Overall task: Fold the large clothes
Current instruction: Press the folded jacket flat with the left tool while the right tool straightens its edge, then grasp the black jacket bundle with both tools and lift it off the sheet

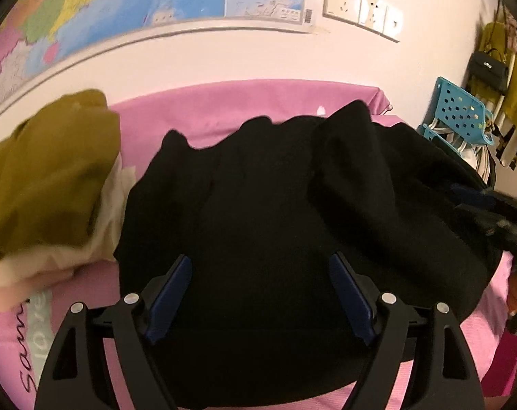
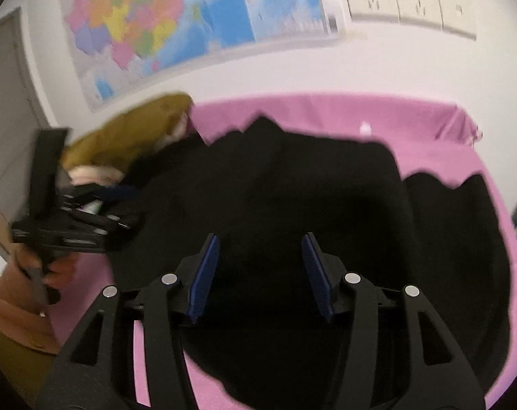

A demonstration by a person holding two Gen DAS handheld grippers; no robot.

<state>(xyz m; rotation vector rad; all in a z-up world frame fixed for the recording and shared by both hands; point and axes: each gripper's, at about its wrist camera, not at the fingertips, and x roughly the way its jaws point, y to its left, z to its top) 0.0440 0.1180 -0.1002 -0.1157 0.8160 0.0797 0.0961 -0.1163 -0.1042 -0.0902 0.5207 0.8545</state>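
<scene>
A large black garment (image 1: 258, 188) lies bunched and partly folded on the pink bed sheet (image 1: 241, 102). My left gripper (image 1: 258, 268) hovers over its near part with the jaws wide apart and nothing pinched between the blue pads (image 1: 171, 294). In the right wrist view the same black garment (image 2: 309, 188) fills the middle, and my right gripper (image 2: 260, 242) stands open above it, no cloth between its pads (image 2: 204, 273). The right gripper (image 1: 507, 225) shows blurred at the right edge of the left wrist view; the left gripper (image 2: 64, 225) shows blurred at the left of the right wrist view.
A heap of olive and cream clothes (image 1: 46, 184) lies left of the black garment. A map (image 1: 105, 10) and wall sockets (image 1: 361, 8) are on the wall behind the bed. A blue perforated basket (image 1: 460, 112) and hanging clothes (image 1: 511, 85) stand at the right.
</scene>
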